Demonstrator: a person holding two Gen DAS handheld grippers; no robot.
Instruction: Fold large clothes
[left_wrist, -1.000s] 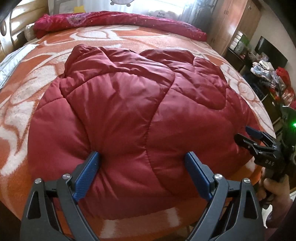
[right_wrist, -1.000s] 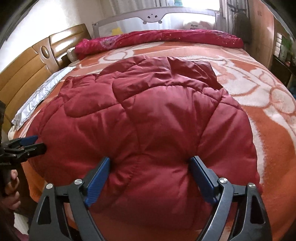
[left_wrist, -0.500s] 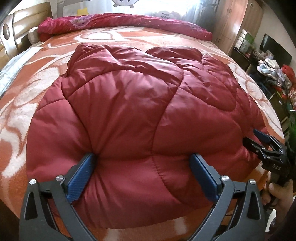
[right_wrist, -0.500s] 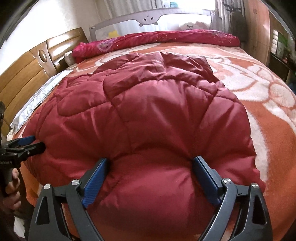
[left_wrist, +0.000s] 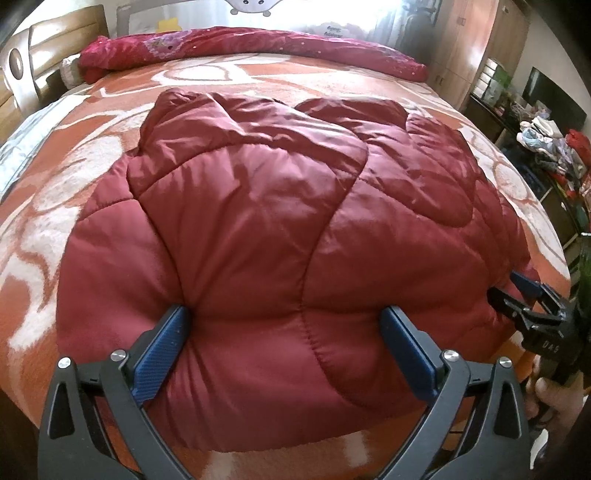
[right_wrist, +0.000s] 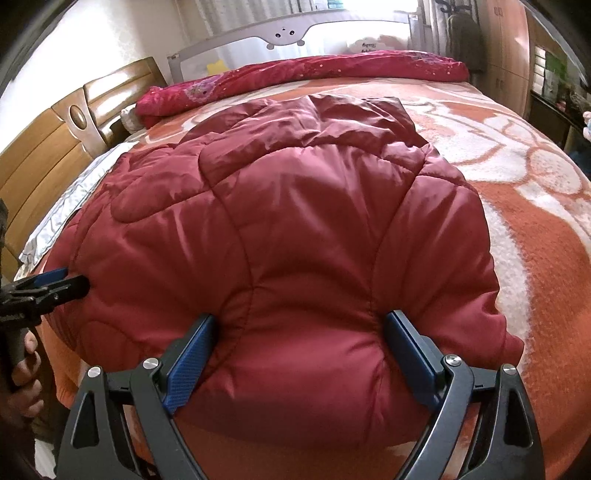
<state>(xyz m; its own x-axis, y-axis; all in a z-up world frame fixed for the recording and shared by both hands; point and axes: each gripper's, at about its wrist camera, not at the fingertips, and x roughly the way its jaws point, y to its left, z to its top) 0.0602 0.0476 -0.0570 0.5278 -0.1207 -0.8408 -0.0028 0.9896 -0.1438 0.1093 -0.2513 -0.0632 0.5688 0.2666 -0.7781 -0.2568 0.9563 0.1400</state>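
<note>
Left tool (left_wrist: 284, 347): black frame, blue ribbed pads (left_wrist: 162, 350), jaws spread wide across the lower frame of its own view, pitched steeply down; padded fabric bulges between the pads, both pads touching it. Right tool (right_wrist: 299, 350): same build, jaws wide, same downward pitch, pads (right_wrist: 190, 363) against the fabric too. Right hand (left_wrist: 554, 398) at the lower right edge of the left view, fingers wrapped on the handle. Left hand (right_wrist: 24, 373) at the lower left edge of the right view.

One jacket (left_wrist: 280, 236) lies on one bed (left_wrist: 48, 229); one rolled quilt (left_wrist: 258, 46) runs along its far edge. Two grippers: left (left_wrist: 284, 350), right (right_wrist: 299, 354).
</note>
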